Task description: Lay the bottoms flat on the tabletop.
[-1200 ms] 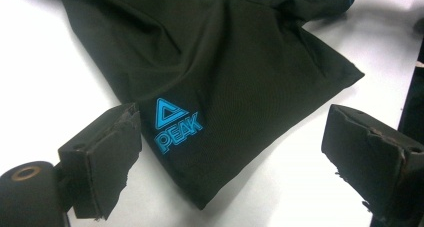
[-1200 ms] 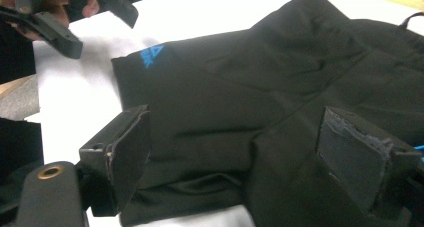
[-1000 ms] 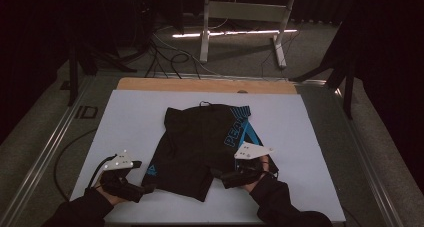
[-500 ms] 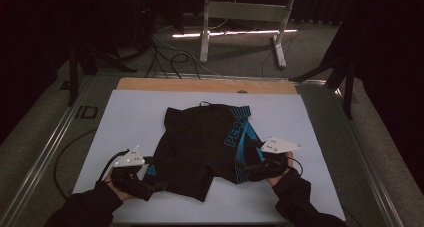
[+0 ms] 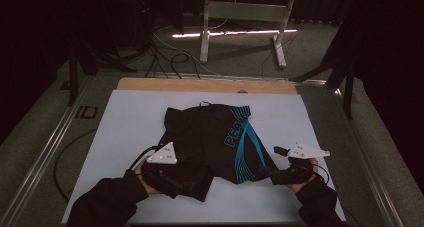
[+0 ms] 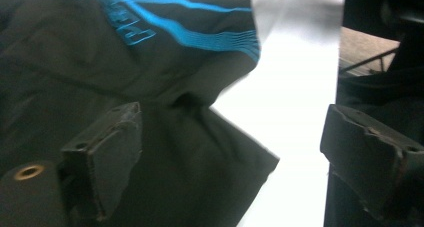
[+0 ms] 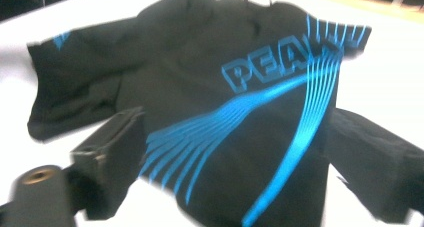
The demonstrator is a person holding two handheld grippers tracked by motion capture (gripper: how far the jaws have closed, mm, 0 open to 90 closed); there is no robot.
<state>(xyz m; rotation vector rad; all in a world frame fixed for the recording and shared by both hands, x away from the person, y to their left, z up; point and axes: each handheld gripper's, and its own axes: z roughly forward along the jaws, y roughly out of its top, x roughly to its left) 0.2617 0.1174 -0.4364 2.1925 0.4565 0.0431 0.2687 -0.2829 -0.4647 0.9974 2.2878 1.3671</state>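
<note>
A black sports garment [image 5: 210, 137] with blue stripes and blue lettering lies flat on the white table top [image 5: 125, 117]. My left gripper [image 5: 172, 181] is at its near left corner. In the left gripper view its jaws stand wide apart, with the black cloth [image 6: 150, 87] under the left one and white table below the gap [image 6: 235, 162]. My right gripper [image 5: 272, 174] is at the garment's near right hem. It is open too [image 7: 240, 172], and the blue-striped cloth [image 7: 270, 102] spreads between and beyond its jaws.
A wooden strip [image 5: 205, 85] runs along the table's far edge, and metal rails [image 5: 55, 142] line its sides. Cables [image 5: 165, 57] and a white frame stand [image 5: 240, 17] are on the dark floor behind. Bare white table [image 5: 310, 117] lies on both sides of the garment.
Both grippers have moved to the right. The left one has come in over the garment's near left corner, and the right one has slid outward to the near right hem.
</note>
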